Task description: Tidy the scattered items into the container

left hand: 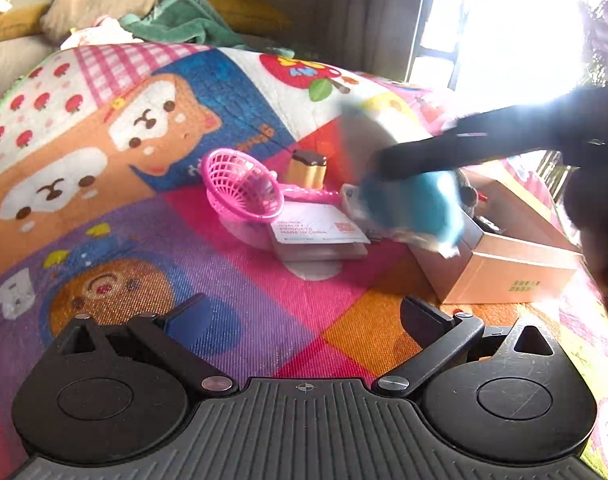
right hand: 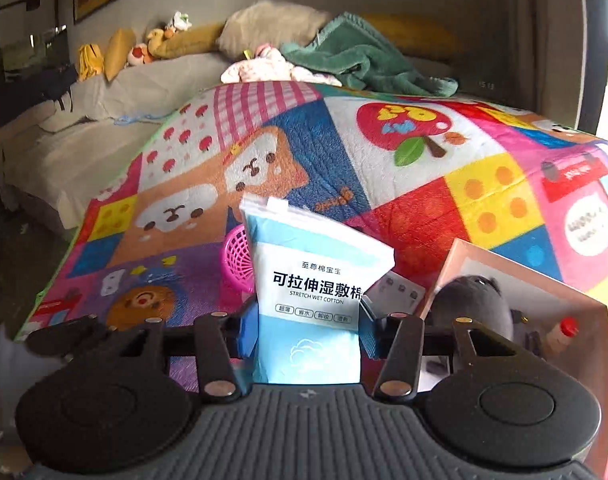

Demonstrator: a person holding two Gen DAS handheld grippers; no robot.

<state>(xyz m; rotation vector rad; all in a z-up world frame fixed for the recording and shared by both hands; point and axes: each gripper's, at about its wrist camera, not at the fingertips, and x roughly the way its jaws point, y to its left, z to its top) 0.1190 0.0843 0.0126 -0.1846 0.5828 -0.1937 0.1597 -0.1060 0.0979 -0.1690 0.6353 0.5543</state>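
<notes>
My right gripper (right hand: 307,332) is shut on a blue-and-white pack of wet cotton pads (right hand: 315,280), which stands upright between its pads. In the left wrist view the same pack (left hand: 415,208) is a blur above the near-left corner of the open cardboard box (left hand: 511,276), with my right gripper's finger (left hand: 443,154) across it. A dark plush toy (right hand: 471,300) and a small red-capped bottle (right hand: 563,330) lie inside the box (right hand: 583,308). My left gripper (left hand: 304,316) is open and holds nothing, low over the play mat. Beyond it lie a pink toy strainer (left hand: 244,188), a small brown jar (left hand: 307,168) and a flat white packet (left hand: 319,232).
Everything rests on a colourful cartoon play mat (left hand: 144,240). A low bed with pillows (right hand: 264,24) and a green blanket (right hand: 363,56) runs behind it. A bright window (left hand: 523,20) is at the right. Bare floor (right hand: 8,280) lies past the mat's left edge.
</notes>
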